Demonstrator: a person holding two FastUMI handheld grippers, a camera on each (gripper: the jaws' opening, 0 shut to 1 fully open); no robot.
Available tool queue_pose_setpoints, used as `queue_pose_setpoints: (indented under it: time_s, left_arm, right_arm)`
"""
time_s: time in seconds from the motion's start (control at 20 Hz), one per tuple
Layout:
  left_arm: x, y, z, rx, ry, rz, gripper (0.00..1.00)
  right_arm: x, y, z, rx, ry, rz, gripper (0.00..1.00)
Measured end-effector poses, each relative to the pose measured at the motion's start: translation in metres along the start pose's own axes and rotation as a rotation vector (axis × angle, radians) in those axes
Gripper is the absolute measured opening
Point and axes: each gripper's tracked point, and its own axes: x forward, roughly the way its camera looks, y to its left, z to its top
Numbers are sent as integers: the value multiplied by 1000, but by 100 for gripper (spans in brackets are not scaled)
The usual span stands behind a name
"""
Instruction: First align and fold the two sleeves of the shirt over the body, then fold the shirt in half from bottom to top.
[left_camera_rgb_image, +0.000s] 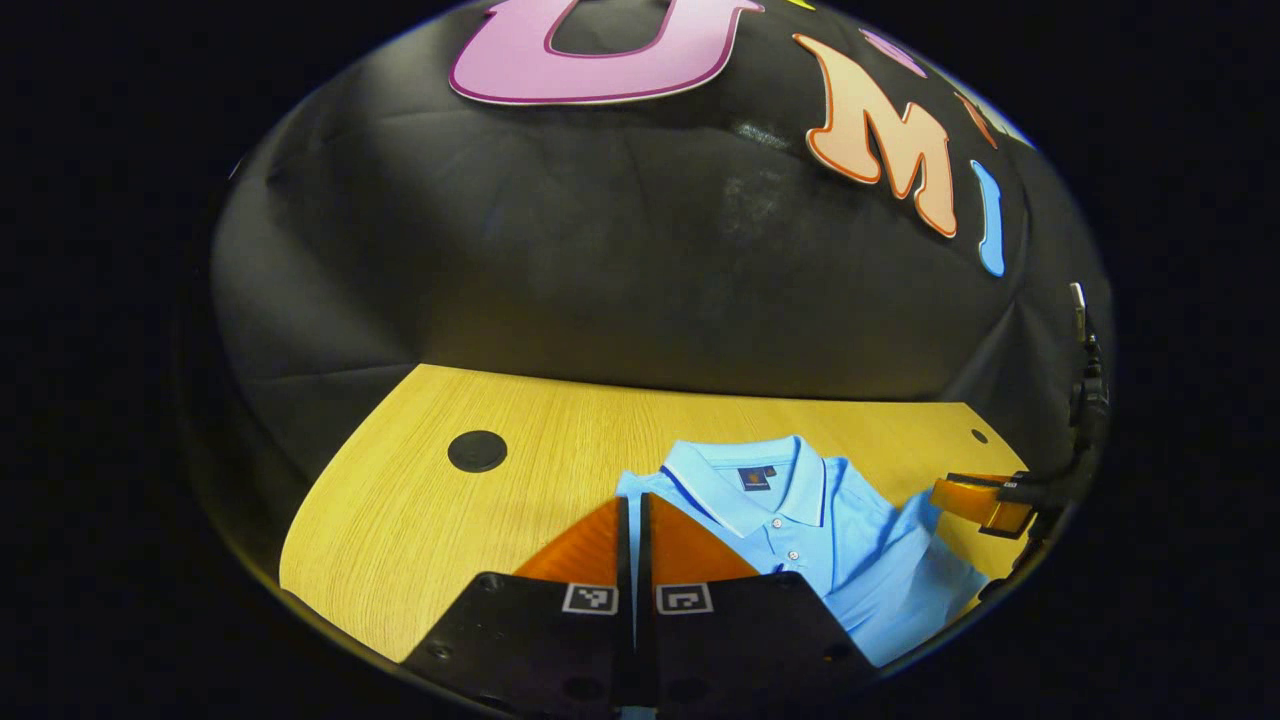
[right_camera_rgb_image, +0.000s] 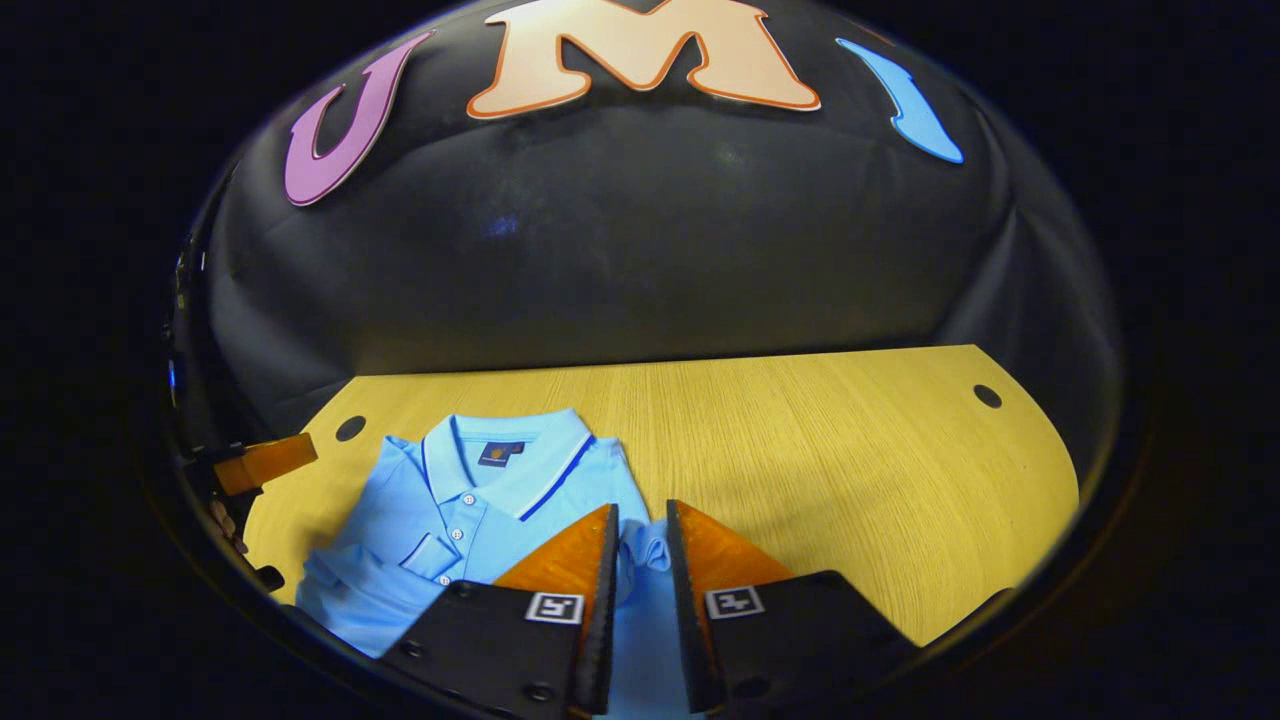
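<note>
Left gripper view: light blue polo shirt (left_camera_rgb_image: 850, 540) lies flat on the wooden table (left_camera_rgb_image: 400, 520), lower centre-right of frame, collar toward the black back wall (left_camera_rgb_image: 600, 250). Round black cap (left_camera_rgb_image: 477, 451) in the table at left, small hole (left_camera_rgb_image: 979, 436) far right. Right gripper (left_camera_rgb_image: 985, 500) pokes in at the right edge, beside the shirt's sleeve; cannot tell its opening from here.

Right gripper view: shirt (right_camera_rgb_image: 470, 510) sits lower left, 1 sleeve folded across the chest, buttons visible. Hole (right_camera_rgb_image: 987, 396) at right, another hole (right_camera_rgb_image: 350, 428) at left. Left gripper (right_camera_rgb_image: 265, 462) enters at the left edge with part of a hand (right_camera_rgb_image: 225, 525) below it.

Writing: dark neck label (left_camera_rgb_image: 757, 479) inside the collar, too small to read. Square marker tags (left_camera_rgb_image: 590, 598) on the gripper bodies.

Left gripper (left_camera_rgb_image: 634, 520): jaws nearly closed, thin slit, tips over the shirt's shoulder edge; contact unclear. Right gripper (right_camera_rgb_image: 640, 530): narrow gap, a bunched bit of blue fabric between the fingers; cannot tell if both press it.
</note>
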Motion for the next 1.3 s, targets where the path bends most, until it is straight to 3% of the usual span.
queue_pose_setpoints:
  time_s: [0.05, 0.2, 0.25, 0.4, 0.7, 0.95, 1.15, 1.2, 1.3]
  left_arm:
    - [-6, -3, -5, -2, 15, -18, 0]
    - [-21, 5, -9, -12, 32, 18, 100]
    - [-27, 5, -4, -33, 25, 25, 96]
    - [-60, -2, 3, -92, 21, 19, 97]
    - [-160, -26, 9, -69, -12, 53, 96]
    - [-247, -57, -31, -38, -14, 123, 96]
    - [-286, -89, -74, -28, 31, 136, 96]
    - [-293, -95, -82, -17, 42, 137, 96]
    - [-308, -107, -93, 3, 63, 126, 96]
  right_arm:
    - [-3, -1, 0, -5, 2, -5, 32]
    - [-20, -2, 7, -10, -17, -17, 99]
    - [-31, -2, 10, -2, -26, -18, 99]
    - [-68, -3, 17, 20, -55, -5, 99]
    - [-176, -11, 22, 43, -123, 50, 99]
    - [-263, -21, -24, 17, -109, 135, 96]
    - [-313, -25, -73, -9, -51, 201, 99]
    - [-324, -25, -78, -6, -46, 209, 96]
    - [-341, -24, -81, 11, -47, 217, 99]
